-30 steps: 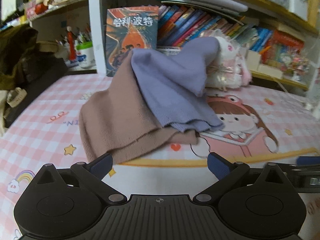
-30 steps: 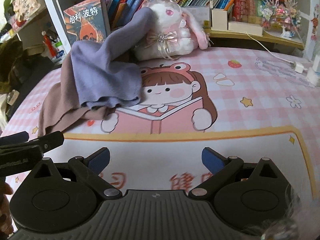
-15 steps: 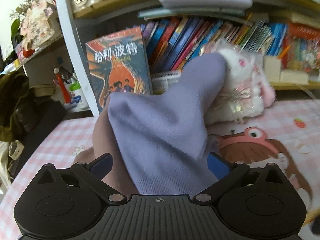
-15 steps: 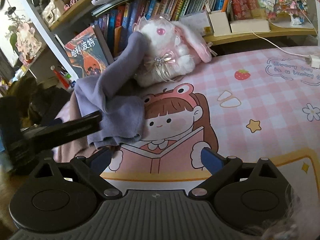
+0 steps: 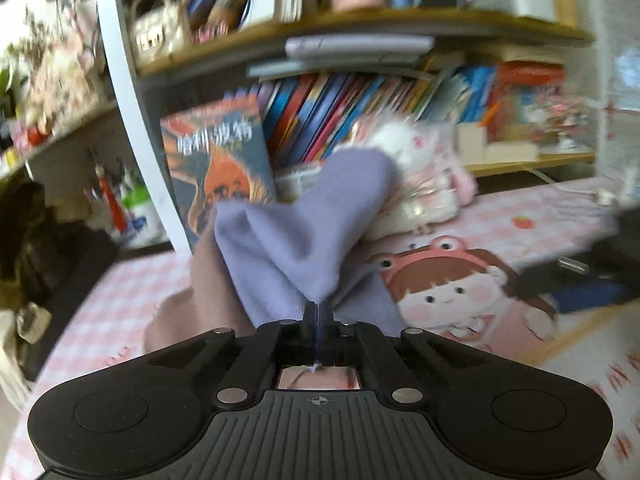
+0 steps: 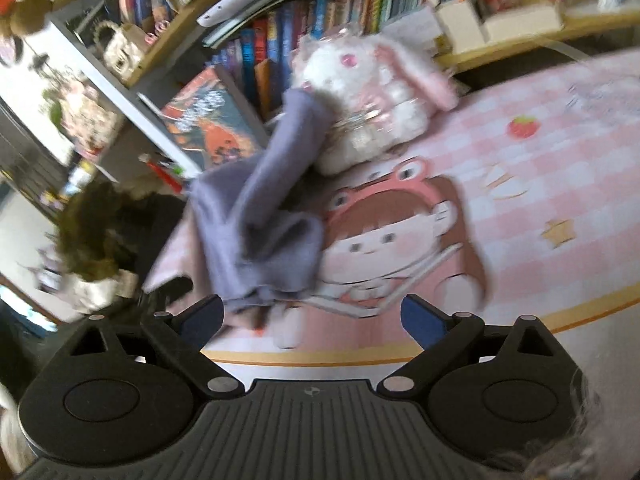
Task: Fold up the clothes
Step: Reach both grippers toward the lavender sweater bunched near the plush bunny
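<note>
A lilac knit garment (image 5: 304, 236) lies heaped on a brown knit garment (image 5: 188, 304) on the pink checked table mat, its far end draped against a white plush rabbit (image 5: 420, 168). My left gripper (image 5: 318, 312) is shut on the near edge of the lilac garment, which rises in a peak from the jaws. My right gripper (image 6: 312, 316) is open and empty, just in front of the lilac garment (image 6: 264, 220), whose near hem lies by its left finger (image 6: 202, 316). The brown garment (image 6: 172, 252) shows only as a strip at the left.
The mat (image 6: 540, 160) carries a cartoon girl print (image 6: 392, 240). A bookshelf with a large upright book (image 5: 224, 168) and rows of books (image 6: 304, 40) stands behind. Dark clutter (image 5: 32, 248) sits at the left edge. The right gripper's dark body (image 5: 580, 276) shows at the right.
My left gripper moved forward and closed on the lilac garment's near edge. My right gripper advanced toward the clothes and tilted, staying open.
</note>
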